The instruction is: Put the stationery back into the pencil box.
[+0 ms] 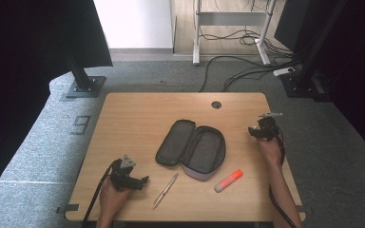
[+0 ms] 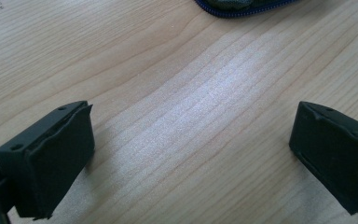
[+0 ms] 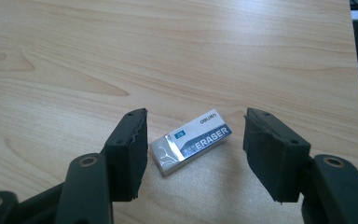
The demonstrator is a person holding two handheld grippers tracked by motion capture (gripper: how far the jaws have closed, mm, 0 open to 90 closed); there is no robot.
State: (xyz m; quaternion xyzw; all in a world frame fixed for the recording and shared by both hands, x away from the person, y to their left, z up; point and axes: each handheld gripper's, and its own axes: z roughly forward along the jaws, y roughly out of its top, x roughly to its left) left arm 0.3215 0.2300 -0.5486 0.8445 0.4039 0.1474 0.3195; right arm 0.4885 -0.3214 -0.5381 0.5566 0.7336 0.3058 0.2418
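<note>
High view: the right hand-held gripper [image 1: 264, 129] hovers over the far right part of the worktop [image 1: 133, 118], well apart from the open pencil case [image 1: 191, 148] at the centre. The left hand-held gripper [image 1: 132, 179] waits near the near left edge, beside a pen [image 1: 165, 190]; an orange highlighter [image 1: 228, 180] lies to the near right of the case. The right hand is clearly the nearer to the eraser, which is too small to make out here.

Left gripper view: the jaws stand wide apart over bare wood, holding nothing; a corner of the case's zip edge [image 2: 242, 8] shows at the far side.

Right gripper view: the eraser [image 3: 191, 141] lies flat on the worktop directly between the half-open jaws, touching neither pad. Its long axis runs obliquely across the gap, so closing would probably catch it near its ends or corners unless the wrist turns slightly.
</note>
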